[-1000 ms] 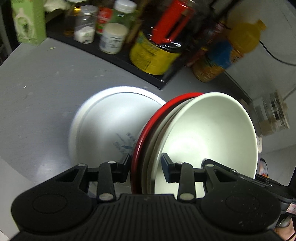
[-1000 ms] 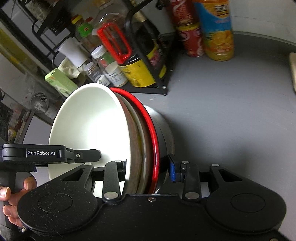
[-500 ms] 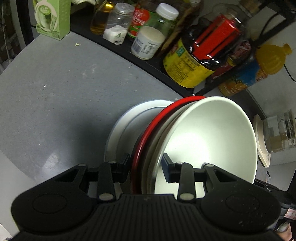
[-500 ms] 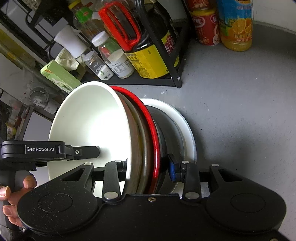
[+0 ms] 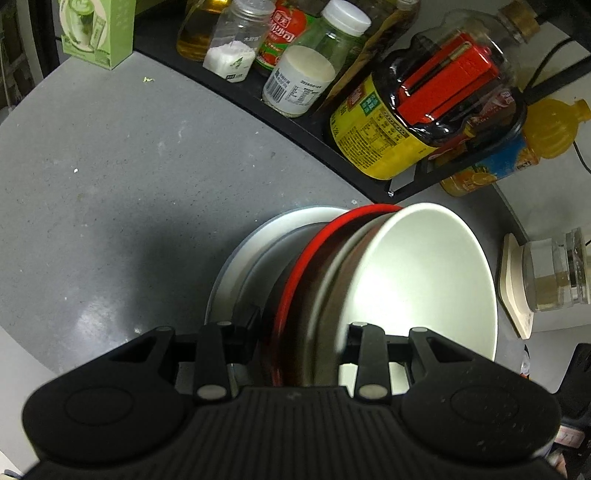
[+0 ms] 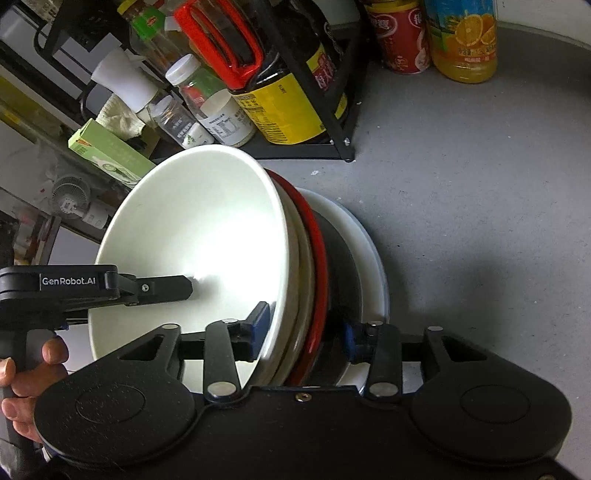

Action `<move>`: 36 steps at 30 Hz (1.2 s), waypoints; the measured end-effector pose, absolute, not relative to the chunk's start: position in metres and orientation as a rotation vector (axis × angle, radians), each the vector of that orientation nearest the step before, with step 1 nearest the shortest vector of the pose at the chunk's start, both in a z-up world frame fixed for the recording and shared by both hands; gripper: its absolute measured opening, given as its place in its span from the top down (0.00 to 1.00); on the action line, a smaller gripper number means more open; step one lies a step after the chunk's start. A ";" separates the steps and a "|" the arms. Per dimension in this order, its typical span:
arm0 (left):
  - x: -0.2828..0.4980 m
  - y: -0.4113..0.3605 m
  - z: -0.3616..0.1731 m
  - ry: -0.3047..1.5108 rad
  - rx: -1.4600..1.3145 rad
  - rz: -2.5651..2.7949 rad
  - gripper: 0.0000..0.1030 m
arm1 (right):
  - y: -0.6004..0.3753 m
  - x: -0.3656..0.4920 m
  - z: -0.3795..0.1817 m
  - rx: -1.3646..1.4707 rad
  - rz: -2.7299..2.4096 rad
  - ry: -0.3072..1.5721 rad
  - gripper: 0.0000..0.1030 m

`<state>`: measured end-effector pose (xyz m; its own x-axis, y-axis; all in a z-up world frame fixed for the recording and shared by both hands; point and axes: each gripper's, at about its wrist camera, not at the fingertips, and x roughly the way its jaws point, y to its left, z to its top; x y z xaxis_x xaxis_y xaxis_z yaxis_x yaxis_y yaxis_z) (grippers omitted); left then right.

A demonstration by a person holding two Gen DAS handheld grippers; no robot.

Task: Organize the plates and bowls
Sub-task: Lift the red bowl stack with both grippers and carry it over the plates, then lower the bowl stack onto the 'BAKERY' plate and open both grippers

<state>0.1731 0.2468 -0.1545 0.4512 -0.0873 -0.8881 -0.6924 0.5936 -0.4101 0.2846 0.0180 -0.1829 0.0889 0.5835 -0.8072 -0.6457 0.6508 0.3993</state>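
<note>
A nested stack of bowls stands tilted on a white plate (image 5: 236, 266) (image 6: 369, 236) on the grey counter. A white bowl (image 5: 417, 280) (image 6: 199, 236) lies innermost, then a beige one, then a red-rimmed black bowl (image 5: 295, 280) (image 6: 319, 243). My left gripper (image 5: 301, 325) is shut on the stack's rim, one finger inside the white bowl and one outside the red-rimmed one. Its inner finger (image 6: 162, 288) shows in the right wrist view. My right gripper (image 6: 304, 328) straddles the opposite rim. Its jaws are opening, and the blue pads stand just off the bowls.
A black rack (image 6: 347, 122) with sauce bottles and jars stands behind the plate. A green carton (image 5: 96, 29), an orange juice bottle (image 6: 465, 40), a red can (image 6: 399, 40) and a glass jar (image 5: 554, 273) ring the counter. A person's hand (image 6: 22, 376) holds the left gripper.
The bowl stack has moved over the white plate and down onto it. The right gripper's pads have spread away from the rim. The left grip is unchanged.
</note>
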 end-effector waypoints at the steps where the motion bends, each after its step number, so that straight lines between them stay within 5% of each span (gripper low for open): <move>1: 0.173 0.247 -0.154 1.052 -0.879 0.436 0.66 | 0.018 0.285 -0.183 -0.057 0.914 1.168 0.57; 13: 0.175 0.259 -0.141 1.019 -0.825 0.398 0.60 | -0.007 0.279 -0.159 -0.009 0.905 1.105 0.56; 24: 0.193 0.249 -0.117 0.968 -0.718 0.383 0.34 | -0.042 0.262 -0.137 0.064 0.861 1.009 0.50; 32: 0.186 0.231 -0.102 0.968 -0.652 0.354 0.31 | -0.084 0.230 -0.133 0.127 0.767 0.951 0.49; 36: 0.171 0.216 -0.091 0.957 -0.608 0.351 0.21 | -0.104 0.201 -0.129 0.136 0.729 0.919 0.43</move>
<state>0.1711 0.2164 -0.0907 0.5391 0.0157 -0.8421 -0.5321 0.7814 -0.3261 0.2014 -0.1040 -0.1287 0.3884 0.6264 -0.6758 -0.5154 0.7556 0.4042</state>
